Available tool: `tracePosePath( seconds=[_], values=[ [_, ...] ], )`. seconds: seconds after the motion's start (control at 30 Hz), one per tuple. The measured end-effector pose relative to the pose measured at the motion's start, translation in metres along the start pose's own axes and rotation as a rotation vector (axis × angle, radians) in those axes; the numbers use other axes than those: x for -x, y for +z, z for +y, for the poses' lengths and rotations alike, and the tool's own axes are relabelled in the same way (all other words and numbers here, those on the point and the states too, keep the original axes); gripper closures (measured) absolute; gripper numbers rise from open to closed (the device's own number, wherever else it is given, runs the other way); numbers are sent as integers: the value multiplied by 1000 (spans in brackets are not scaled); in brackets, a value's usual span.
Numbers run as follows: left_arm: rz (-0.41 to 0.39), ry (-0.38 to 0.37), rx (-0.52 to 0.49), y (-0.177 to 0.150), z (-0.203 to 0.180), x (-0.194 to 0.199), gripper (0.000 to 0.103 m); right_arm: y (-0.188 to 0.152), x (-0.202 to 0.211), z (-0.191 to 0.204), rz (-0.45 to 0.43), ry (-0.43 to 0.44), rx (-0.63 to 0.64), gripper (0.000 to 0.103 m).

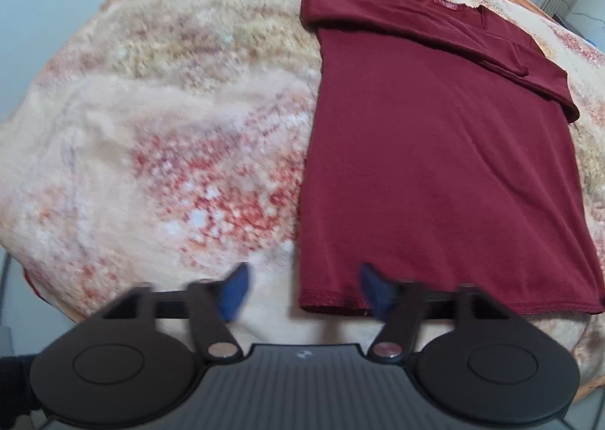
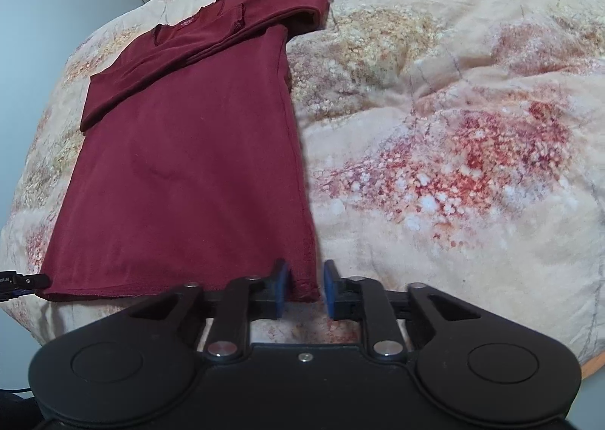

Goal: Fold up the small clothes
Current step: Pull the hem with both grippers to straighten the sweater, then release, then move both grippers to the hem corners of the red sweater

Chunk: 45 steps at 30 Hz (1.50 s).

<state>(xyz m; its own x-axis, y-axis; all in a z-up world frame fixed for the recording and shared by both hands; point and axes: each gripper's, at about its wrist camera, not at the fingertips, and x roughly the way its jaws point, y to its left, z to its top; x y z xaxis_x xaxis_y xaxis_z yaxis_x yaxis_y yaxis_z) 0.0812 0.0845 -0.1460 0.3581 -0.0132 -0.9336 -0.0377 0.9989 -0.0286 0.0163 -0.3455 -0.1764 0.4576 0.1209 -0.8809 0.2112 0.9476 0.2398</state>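
garment: dark red short-sleeved shirt (image 1: pixel 435 165), plain knit, small label inside the neckline
pose: lies flat, spread lengthwise, hem nearest the cameras, neckline at the far end
state: both sleeves folded inward across the chest, overlapping below the collar; body smooth with faint creases
place: on a bed with a peach floral blanket (image 1: pixel 151 127), near its middle

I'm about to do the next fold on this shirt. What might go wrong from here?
The left gripper stands wide open at the hem corner, half off the shirt, so it may catch the blanket too. The right gripper straddles only a thin strip at its corner; the cloth may slip out. The tucked sleeves might unfold when lifted.
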Motion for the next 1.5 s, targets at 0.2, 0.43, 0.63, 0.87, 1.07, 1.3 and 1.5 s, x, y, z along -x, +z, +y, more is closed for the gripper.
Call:
tracePosePath(
  seconds=[0.2, 0.43, 0.63, 0.87, 1.07, 1.3, 1.5],
  values=[
    [-36, 97, -142, 2, -24, 18, 4, -5, 17, 16, -80, -47, 166, 31],
    [-43, 84, -182, 1, -47, 39, 1, -11, 36, 41, -149, -9, 329, 16],
    [-52, 72, -209, -2, -66, 51, 1, -19, 38, 61, -155, 11, 449, 1],
    [-60, 64, -237, -5, -84, 57, 1, -33, 27, 76, -136, -13, 592, 1],
    [-56, 55, -267, -9, -92, 47, 1, -37, 15, 82, -104, -47, 655, 1],
    [-15, 67, -298, -11, -90, 27, 1, -37, 2, 88, -90, -55, 718, 2],
    [21, 52, -284, -10, -84, 16, 1, -39, -10, 104, -75, -64, 806, 3]
  ],
)
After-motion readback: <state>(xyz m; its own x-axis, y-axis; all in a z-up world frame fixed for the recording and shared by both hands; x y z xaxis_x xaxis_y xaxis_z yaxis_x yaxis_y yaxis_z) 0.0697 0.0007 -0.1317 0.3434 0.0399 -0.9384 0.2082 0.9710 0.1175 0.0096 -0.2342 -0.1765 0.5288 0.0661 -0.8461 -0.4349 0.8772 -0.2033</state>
